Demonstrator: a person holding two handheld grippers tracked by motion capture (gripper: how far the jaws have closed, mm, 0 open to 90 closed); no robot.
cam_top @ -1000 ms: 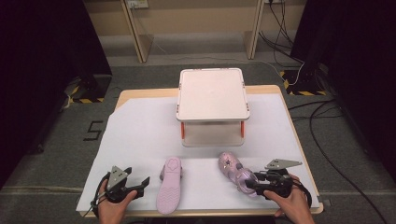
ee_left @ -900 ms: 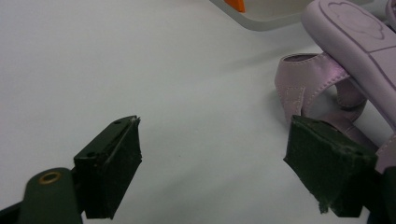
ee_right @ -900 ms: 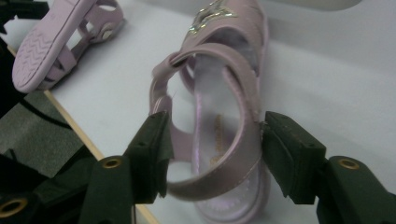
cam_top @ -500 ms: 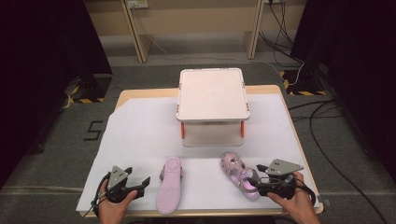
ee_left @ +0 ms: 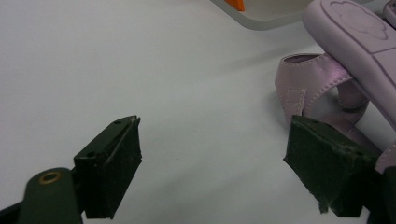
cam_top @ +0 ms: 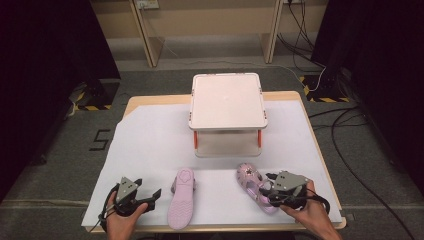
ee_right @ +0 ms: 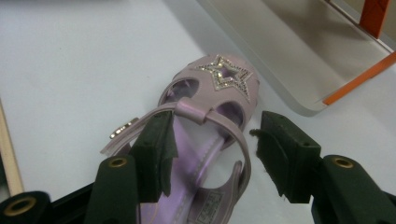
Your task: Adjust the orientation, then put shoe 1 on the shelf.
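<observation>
Right gripper (cam_top: 268, 187) shifted; white table cover (cam_top: 150, 145) (grey floor (cam_top: 60, 170))

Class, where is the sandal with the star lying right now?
In the high view the star sandal lies upright at the table's front right, before the white rack, with the right tongs open around its strap.

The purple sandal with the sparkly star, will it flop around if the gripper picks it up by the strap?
Probably a bit. The sandal has thin straps that look bendy, so it may dangle and swing. Its sole looks flat and small, so likely light. The right gripper stands open around the strap.
</observation>
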